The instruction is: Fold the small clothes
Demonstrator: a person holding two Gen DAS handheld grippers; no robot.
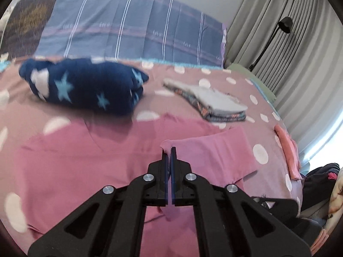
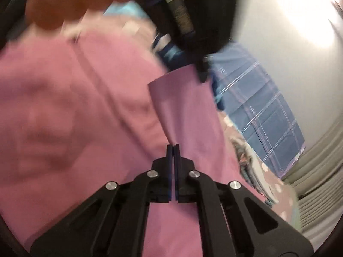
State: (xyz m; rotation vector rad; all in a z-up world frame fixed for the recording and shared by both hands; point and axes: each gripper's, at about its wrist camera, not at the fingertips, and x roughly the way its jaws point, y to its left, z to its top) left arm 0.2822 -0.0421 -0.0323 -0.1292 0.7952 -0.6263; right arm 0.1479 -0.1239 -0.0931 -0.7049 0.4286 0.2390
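Note:
A pink garment (image 1: 85, 160) lies spread on the dotted bedspread (image 1: 260, 156). My left gripper (image 1: 170, 150) is shut on an edge of it, with a lifted pink flap (image 1: 214, 152) to the right of the fingers. In the right wrist view, my right gripper (image 2: 173, 146) is shut on the same pink garment (image 2: 64, 107), pinching a stretched pink strip (image 2: 184, 107) that runs up to the left gripper's black body (image 2: 193, 10). This view is blurred.
A navy star-print bundle (image 1: 85, 83) and a folded grey patterned stack (image 1: 212, 100) lie further back on the bed. A blue plaid pillow (image 1: 133, 25) stands behind. Grey curtains (image 1: 289, 42) and a black lamp (image 1: 285, 24) are at the right. An orange cloth (image 1: 287, 147) lies by the bed's right edge.

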